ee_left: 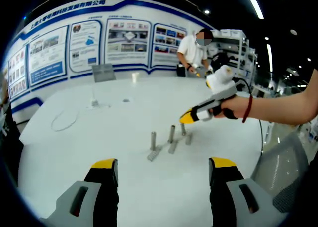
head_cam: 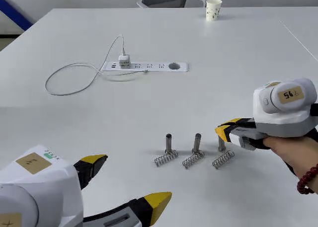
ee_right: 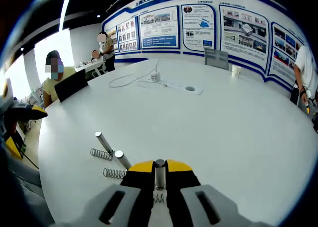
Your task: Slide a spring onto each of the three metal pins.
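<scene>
Three silver metal pins (head_cam: 197, 142) stand upright, a wire coil spring (head_cam: 193, 159) beside each; right gripper (head_cam: 223, 132) fingers clasp the rightmost pin (ee_right: 159, 172), left gripper (ee_left: 162, 166) fingers spread apart.

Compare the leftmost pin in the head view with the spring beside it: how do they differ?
The leftmost pin stands upright; the spring lies on its side at the pin's foot. The pin is a smooth straight rod; the spring is an open wire coil. Both are bare metal, on the white table, and not yet joined.
</scene>
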`<state>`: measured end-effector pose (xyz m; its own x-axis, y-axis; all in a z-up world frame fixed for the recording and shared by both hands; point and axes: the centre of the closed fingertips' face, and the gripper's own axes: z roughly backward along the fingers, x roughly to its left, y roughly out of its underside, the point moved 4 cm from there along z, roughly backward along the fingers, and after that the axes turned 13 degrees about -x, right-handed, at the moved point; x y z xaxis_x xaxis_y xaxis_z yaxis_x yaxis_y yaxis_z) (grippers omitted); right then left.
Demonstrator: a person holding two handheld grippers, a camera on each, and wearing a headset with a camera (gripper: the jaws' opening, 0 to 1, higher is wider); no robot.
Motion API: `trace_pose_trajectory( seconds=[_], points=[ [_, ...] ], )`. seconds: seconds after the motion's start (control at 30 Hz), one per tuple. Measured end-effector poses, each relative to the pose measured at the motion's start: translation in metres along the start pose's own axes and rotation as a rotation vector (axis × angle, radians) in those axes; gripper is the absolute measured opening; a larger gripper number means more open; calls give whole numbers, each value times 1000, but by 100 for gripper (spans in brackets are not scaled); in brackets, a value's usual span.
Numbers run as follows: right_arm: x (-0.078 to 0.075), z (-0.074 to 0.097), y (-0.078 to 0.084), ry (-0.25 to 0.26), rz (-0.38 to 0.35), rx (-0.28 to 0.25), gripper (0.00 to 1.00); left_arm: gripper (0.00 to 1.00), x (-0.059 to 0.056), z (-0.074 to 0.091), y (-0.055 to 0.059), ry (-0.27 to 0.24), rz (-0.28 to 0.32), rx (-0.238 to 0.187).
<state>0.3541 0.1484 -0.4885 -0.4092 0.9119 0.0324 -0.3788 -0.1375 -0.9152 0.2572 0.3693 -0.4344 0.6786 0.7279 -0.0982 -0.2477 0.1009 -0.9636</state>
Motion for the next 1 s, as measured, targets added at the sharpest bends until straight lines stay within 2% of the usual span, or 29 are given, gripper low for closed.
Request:
trace_pose_trajectory(
  seconds=[0.67,1.0],
  points=[
    [1,13,5,10,32,36,9,74,-2,3,-1,1,-5,-6],
    [2,15,7,15,26,43,9,72,-3,3,-1,7,-8,-6]
  ],
)
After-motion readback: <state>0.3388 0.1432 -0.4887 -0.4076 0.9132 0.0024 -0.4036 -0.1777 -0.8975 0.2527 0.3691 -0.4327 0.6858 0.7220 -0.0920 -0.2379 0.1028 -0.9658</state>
